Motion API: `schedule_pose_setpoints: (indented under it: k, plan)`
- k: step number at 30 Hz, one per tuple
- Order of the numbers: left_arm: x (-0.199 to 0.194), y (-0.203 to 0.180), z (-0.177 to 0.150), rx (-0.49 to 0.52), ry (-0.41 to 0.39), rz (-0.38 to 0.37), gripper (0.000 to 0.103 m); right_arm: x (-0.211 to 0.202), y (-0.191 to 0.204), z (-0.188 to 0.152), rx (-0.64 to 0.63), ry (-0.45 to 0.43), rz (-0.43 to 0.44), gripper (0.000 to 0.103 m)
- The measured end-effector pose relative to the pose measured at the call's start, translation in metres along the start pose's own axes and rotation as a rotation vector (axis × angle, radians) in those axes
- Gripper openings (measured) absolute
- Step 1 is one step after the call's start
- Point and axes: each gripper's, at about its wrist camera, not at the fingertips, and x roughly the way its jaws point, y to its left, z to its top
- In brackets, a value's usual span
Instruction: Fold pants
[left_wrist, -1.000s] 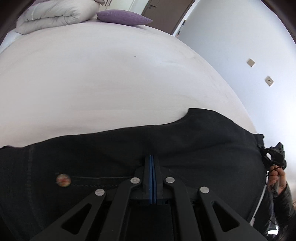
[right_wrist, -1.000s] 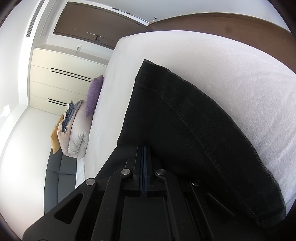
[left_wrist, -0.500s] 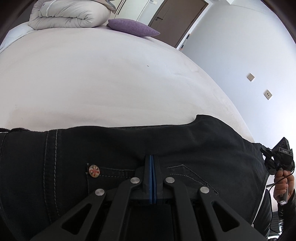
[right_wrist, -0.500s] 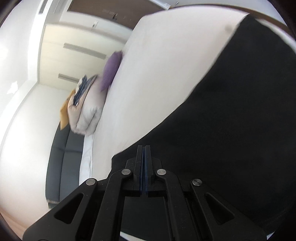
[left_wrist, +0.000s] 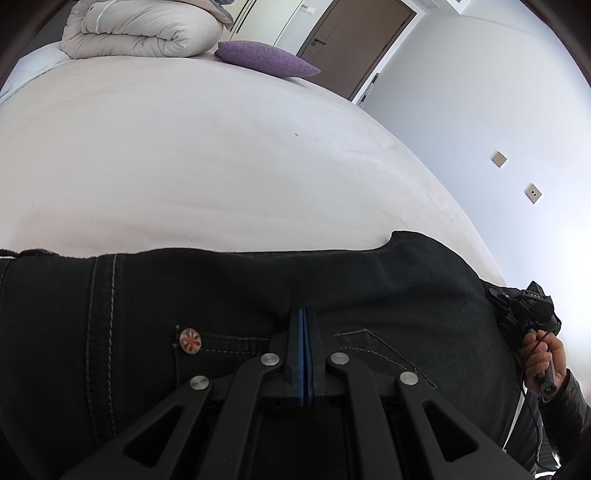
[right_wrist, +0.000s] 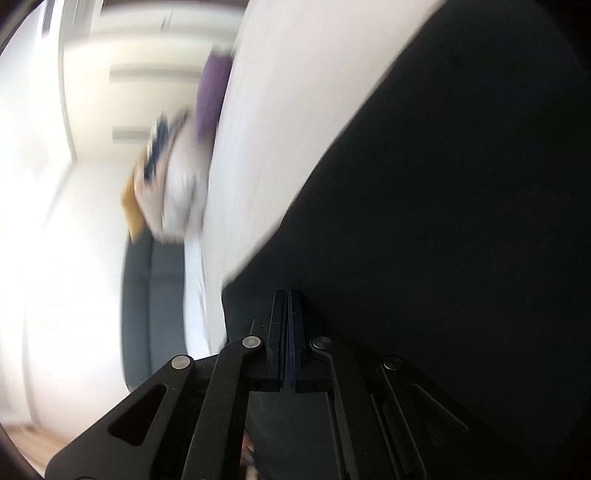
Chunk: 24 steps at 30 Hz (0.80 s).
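1 pair of black pants (left_wrist: 332, 288) lay across the near edge of the white bed (left_wrist: 207, 166) in the left wrist view, stitched seams and 1 round metal button (left_wrist: 190, 341) showing. The left gripper (left_wrist: 303, 314) had its jaws pressed together, blue pads meeting, with the pants fabric bunched at their tips, so it was clamped on the cloth near a pocket seam. At the far end of the bed sat 1 rolled duvet (left_wrist: 144, 31) and 1 purple cushion (left_wrist: 267, 61), just beside each other. 1 brown door (left_wrist: 354, 40) stood behind, and 2 wall plates (left_wrist: 499, 159) were on the white wall. At the right edge, 1 hand (left_wrist: 543, 363) held the right gripper's handle at the pants' end.

1 blurred frame came from the right wrist view. The right gripper (right_wrist: 288, 295) had its jaws fully together, and the pants (right_wrist: 443, 221) filled the space around and beyond the tips; the fabric reached the pads, gripped at its edge. The bed (right_wrist: 280, 129) ran up the middle, with 1 purple cushion (right_wrist: 212, 92) and 1 duvet (right_wrist: 177, 199) smeared at its far end.
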Motion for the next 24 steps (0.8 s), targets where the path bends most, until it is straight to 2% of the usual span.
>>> schedule_pose_setpoints:
  k: [3, 5, 7, 11, 13, 14, 15, 19, 21, 22, 23, 24]
  plan:
    - [0.0, -0.001, 0.0, 0.001, -0.001, 0.003, 0.006, -0.078, -0.026, 0.034, 0.08, -0.193, 0.001, 0.0]
    - [0.0, -0.001, 0.001, 0.0, -0.002, 0.004, 0.006, -0.118, -0.039, 0.042, 0.129, -0.278, 0.015, 0.0]
    - [0.0, -0.002, 0.001, 0.0, -0.002, 0.006, 0.006, -0.135, -0.045, 0.041, 0.152, -0.298, 0.044, 0.0]
    - [-0.001, -0.006, 0.005, -0.01, 0.016, 0.03, 0.006, -0.135, -0.039, 0.034, 0.105, -0.326, -0.011, 0.0]
    - [-0.004, -0.017, 0.011, -0.013, 0.021, 0.098, 0.005, -0.134, -0.039, 0.034, 0.109, -0.32, -0.013, 0.0]
    - [-0.008, -0.029, 0.014, -0.01, 0.007, 0.14, 0.0, -0.134, -0.039, 0.034, 0.11, -0.314, -0.008, 0.0]
    - [-0.011, -0.045, 0.015, -0.011, -0.009, 0.126, 0.001, -0.134, -0.039, 0.034, 0.106, -0.31, -0.008, 0.0]
    - [-0.004, -0.125, 0.014, 0.014, -0.041, -0.049, 0.001, -0.137, -0.035, 0.031, 0.07, -0.31, -0.029, 0.0]
    - [0.013, -0.17, 0.01, 0.028, -0.038, -0.151, 0.006, -0.133, -0.025, 0.047, 0.062, -0.31, -0.034, 0.0]
    - [0.024, -0.187, 0.007, 0.016, -0.029, -0.211, 0.012, -0.134, -0.024, 0.048, 0.059, -0.308, -0.035, 0.0]
    - [0.039, -0.202, 0.003, -0.011, -0.011, -0.276, 0.013, -0.138, -0.024, 0.05, 0.056, -0.307, -0.036, 0.0]
    - [0.054, -0.21, 0.0, -0.034, 0.009, -0.311, 0.013, -0.141, -0.023, 0.051, 0.052, -0.306, -0.039, 0.0]
